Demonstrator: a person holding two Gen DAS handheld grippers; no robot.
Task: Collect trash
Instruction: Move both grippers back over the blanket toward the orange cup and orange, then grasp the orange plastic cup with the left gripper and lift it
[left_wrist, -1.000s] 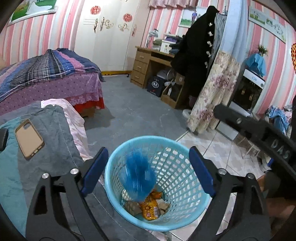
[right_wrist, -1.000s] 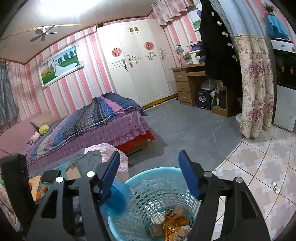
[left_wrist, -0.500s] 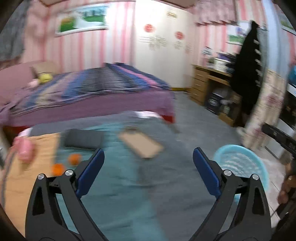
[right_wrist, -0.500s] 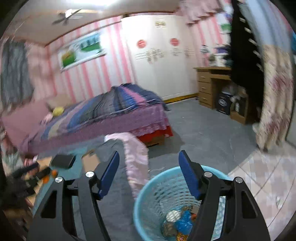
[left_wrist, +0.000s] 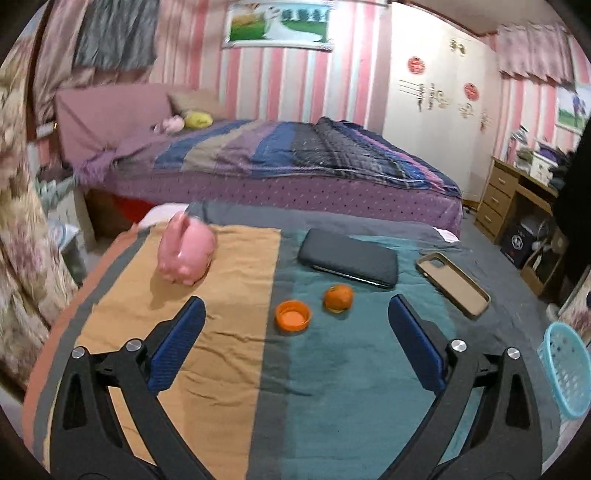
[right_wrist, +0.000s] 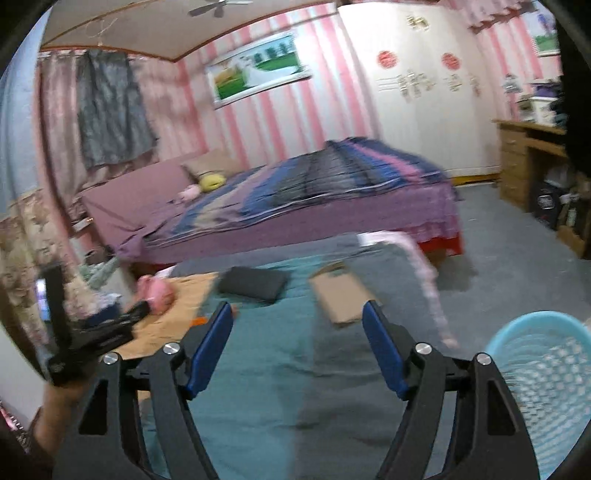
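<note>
Left gripper (left_wrist: 295, 325): jaws just widened, empty, being aimed at the orange cap (left_wrist: 292, 315).
Cap: lying just beside the tangerine (left_wrist: 338, 297).
Right gripper (right_wrist: 297, 347): opened further, empty.
Basket (left_wrist: 563, 373): standing well apart from the cap.
Technique: cap is being straddled squarely before closing.

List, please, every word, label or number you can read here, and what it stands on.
No text here can be read.
Red round emblems on the wardrobe: too blurred to read.
White mark on the dark box under the desk: too small to read.
</note>
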